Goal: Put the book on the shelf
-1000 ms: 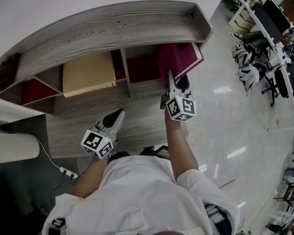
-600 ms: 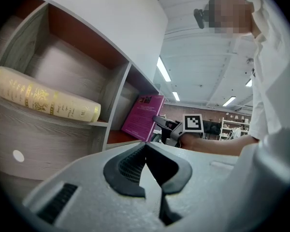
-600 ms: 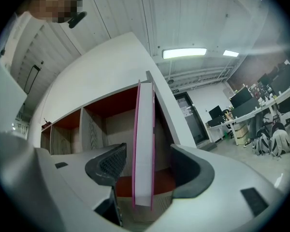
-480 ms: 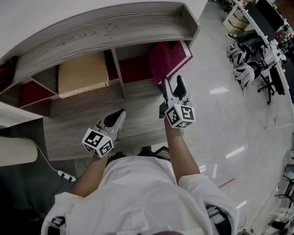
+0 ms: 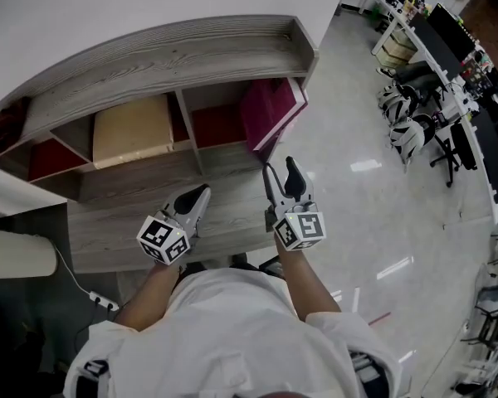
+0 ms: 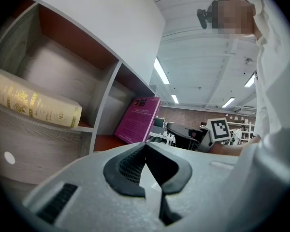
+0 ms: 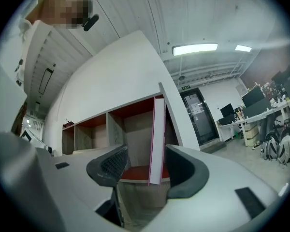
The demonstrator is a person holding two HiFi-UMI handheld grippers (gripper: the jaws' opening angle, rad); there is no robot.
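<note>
The cream book (image 6: 34, 108) runs off the left gripper view's edge; print on the magenta book (image 6: 137, 120) is unreadable.

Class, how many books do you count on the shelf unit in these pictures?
2. A magenta book stands in the right-hand compartment of the shelf. A cream book lies flat in the middle compartment. The dim far-left compartment may hide more.

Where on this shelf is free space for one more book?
Free: the right compartment between its divider and the standing magenta book, and the wooden ledge in front. Crowded: the middle compartment, filled by the flat cream book.
</note>
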